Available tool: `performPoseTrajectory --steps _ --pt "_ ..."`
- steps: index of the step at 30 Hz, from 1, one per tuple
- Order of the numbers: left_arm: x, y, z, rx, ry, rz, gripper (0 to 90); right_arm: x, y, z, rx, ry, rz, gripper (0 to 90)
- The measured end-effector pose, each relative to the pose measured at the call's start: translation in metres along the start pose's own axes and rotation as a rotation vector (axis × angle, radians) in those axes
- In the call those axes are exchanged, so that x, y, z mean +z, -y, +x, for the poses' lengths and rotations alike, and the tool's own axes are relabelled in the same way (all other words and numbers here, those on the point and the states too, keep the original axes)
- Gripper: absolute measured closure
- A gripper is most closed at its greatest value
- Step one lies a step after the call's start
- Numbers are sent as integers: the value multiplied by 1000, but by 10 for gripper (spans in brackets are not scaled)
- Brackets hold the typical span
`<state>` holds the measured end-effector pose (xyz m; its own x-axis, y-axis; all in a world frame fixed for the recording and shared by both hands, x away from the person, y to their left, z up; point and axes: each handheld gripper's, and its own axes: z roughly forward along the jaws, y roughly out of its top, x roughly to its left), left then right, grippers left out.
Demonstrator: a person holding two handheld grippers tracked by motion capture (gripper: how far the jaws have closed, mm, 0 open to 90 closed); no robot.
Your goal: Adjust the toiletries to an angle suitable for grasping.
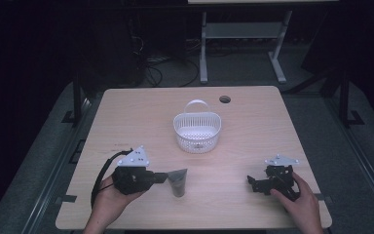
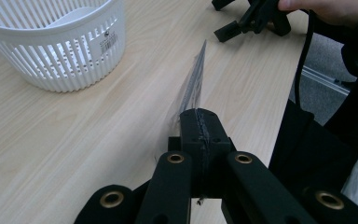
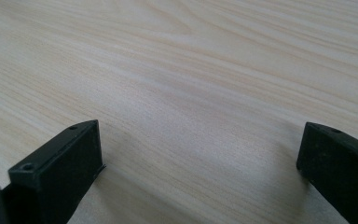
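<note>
Right, nearest the person's edge of the table [image 1: 253, 122], the left gripper [image 1: 163, 178] has its jaws clamped tight on a grey tube [image 1: 177, 181], pinching the flat crimped end. From the left gripper view the fingers [image 2: 200, 135] meet with the tube's [image 2: 193, 86] thin seam caught edge-on between them, the rest of it running out ahead past the tips. From above, the tube sticks out to the gripper's right, wide flat end at the jaws, darker round body pointing back toward the person. I can't tell whether it touches the wood or hangs just above it. Over on the right, the right gripper [image 1: 254, 184] sits low at the table, well apart from the tube. Its fingers [image 3: 60, 163] stand wide apart with bare wood between them. Farther out, past the tube at mid-table, sits the white basket [image 1: 197, 127], upright, handle up
</note>
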<state>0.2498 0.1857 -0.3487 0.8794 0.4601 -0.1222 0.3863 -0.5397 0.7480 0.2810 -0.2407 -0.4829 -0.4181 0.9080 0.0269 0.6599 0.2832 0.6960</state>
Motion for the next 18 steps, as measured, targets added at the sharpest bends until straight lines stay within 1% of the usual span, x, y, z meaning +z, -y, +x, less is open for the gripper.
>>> performPoseTrajectory --steps 8,10,18 --pt "0 -1 4 -6 -11 -3 896 0 0 0 -1 0 1 0" --pt "0 -2 6 -2 -15 2 896 0 0 0 -1 0 1 0" --pt "0 -2 12 -13 -27 -5 896 0 0 0 0 0 1 0"
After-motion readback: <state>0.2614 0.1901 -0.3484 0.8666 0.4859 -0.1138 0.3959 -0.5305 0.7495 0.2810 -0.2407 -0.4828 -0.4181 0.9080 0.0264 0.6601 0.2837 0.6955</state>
